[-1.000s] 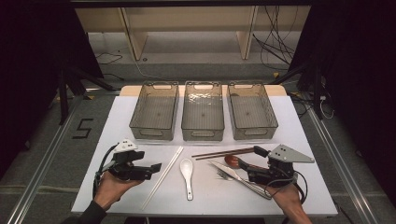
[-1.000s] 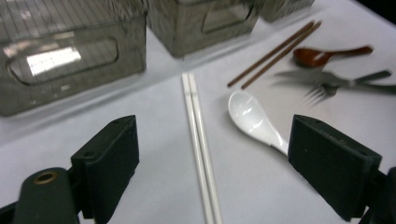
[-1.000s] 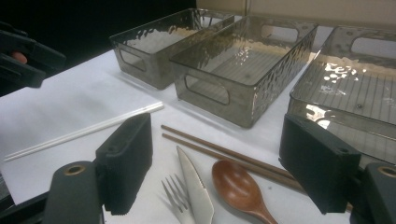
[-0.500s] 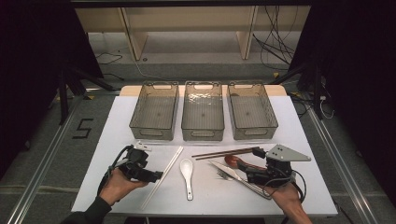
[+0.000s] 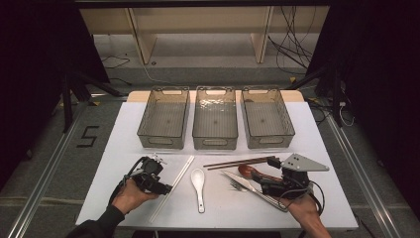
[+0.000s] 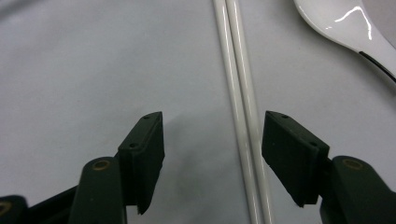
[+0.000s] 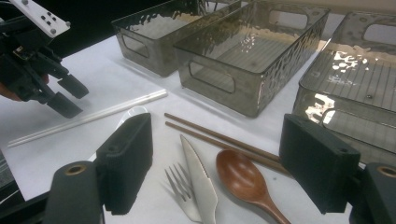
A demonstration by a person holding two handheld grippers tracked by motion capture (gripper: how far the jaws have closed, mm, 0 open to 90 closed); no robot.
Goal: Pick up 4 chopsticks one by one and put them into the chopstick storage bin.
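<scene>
1. Left gripper (image 5: 166, 189) sits in the lower left of the high view, low over the white chopsticks (image 5: 173, 187). Its jaws have just been closing, and the pair lies between them.
2. In the left gripper view the chopsticks (image 6: 243, 112) run top to bottom through the gap, nearer the right-hand pad. Neither pad presses on them, so the jaws are still apart and there is no clamp.
3. The chopsticks lie flat on the white table (image 5: 124, 148) as a diagonal from lower left to centre of the high view, side by side and touching.
4. White spoon (image 5: 198, 181) lies just right of the chopsticks. Its bowl (image 6: 345, 23) shows in the upper right of the left gripper view.
5. Right gripper (image 5: 262, 186) is in the lower right of the high view, jaws wide apart with nothing held. In its own view they frame the wooden spoon (image 7: 245, 179), the white knife (image 7: 201, 182) and the fork (image 7: 180, 186).
6. Brown chopsticks (image 5: 237, 162) lie just above the right gripper.
7. Three clear bins (image 5: 215, 144) stand in a row across the upper centre of the table.
</scene>
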